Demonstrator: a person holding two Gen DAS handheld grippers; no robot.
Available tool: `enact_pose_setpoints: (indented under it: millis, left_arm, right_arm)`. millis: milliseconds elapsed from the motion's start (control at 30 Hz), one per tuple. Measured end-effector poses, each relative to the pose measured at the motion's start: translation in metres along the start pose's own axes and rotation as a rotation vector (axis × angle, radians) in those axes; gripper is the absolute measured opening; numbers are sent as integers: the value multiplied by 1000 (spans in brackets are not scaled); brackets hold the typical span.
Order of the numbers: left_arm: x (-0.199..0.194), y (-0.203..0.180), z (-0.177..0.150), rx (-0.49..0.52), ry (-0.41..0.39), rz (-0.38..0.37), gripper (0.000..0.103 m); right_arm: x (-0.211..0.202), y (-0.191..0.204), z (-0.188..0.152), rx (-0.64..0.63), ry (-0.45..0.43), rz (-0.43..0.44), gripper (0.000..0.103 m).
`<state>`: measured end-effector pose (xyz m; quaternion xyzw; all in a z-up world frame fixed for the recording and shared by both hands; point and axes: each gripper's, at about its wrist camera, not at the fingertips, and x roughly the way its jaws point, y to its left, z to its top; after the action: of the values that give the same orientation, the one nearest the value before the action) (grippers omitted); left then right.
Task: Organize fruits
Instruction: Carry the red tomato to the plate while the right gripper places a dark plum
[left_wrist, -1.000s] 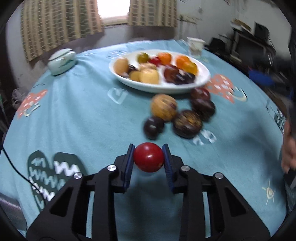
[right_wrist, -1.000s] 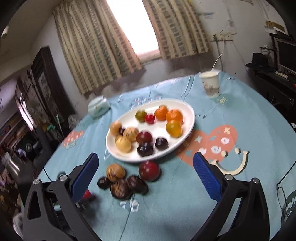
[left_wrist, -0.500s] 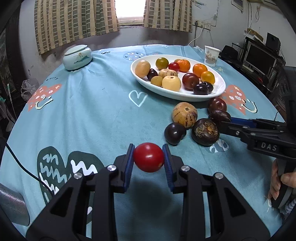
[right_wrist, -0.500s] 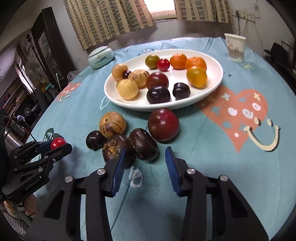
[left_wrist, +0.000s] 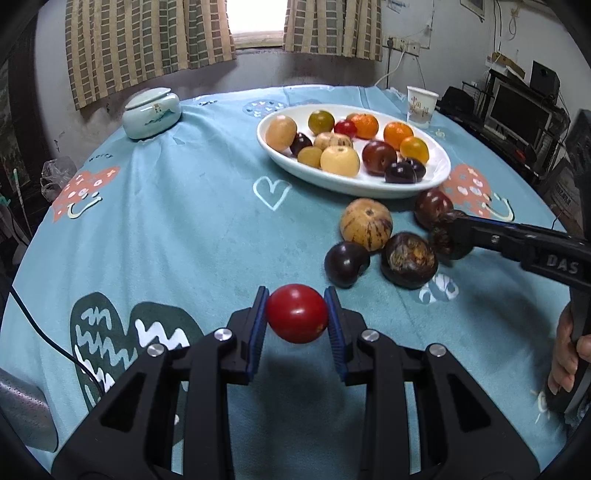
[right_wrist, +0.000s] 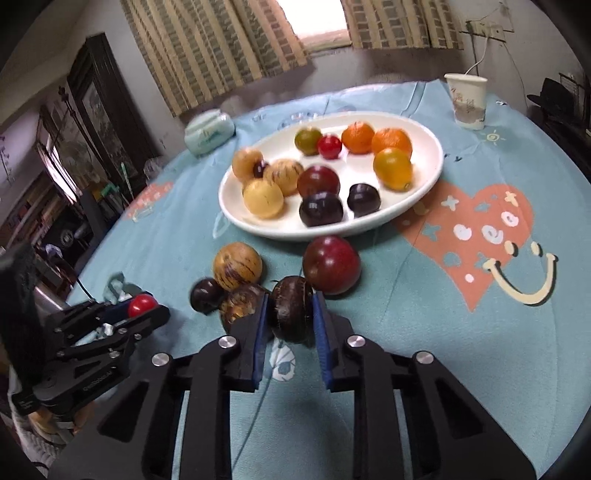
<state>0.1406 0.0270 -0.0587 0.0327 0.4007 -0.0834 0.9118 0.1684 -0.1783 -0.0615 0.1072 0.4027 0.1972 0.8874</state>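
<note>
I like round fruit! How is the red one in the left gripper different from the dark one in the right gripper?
The red tomato is smooth, shiny and smaller; the dark fruit is brown, rough and bigger. The tomato hangs above the cloth; whether the dark fruit does is unclear. Both sit between blue pads.

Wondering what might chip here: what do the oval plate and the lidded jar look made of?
Oval plate: glazed white ceramic by its look, glossy with soft highlights on a thick rim. Lidded jar: likely glazed porcelain, pale celadon sheen with a painted motif. Melamine can't be excluded for the plate.

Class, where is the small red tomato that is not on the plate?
The small red tomato sits gripped in the left hand-held gripper, above the tablecloth, nearest the dark plum.
</note>
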Motion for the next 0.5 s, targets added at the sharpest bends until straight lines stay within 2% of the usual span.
enact_pose_setpoints:
  millis: [167,267,400,500]
  left_arm:
    - [-11,-3,35,-18,-59,1,31]
    - [-15,-8,61,-3,-99,14,31]
    - [-11,-14,108,3,-137,32,31]
    - [2,-23,136,12,-157,55,31]
  right_arm:
    - [-10,-8,4,40,-34,7,23]
    - [-25,-11,17,62,-90,27,24]
    - [-46,-9,59,51,-166,22,24]
    - [-47,-7,93,37,-209,-1,24]
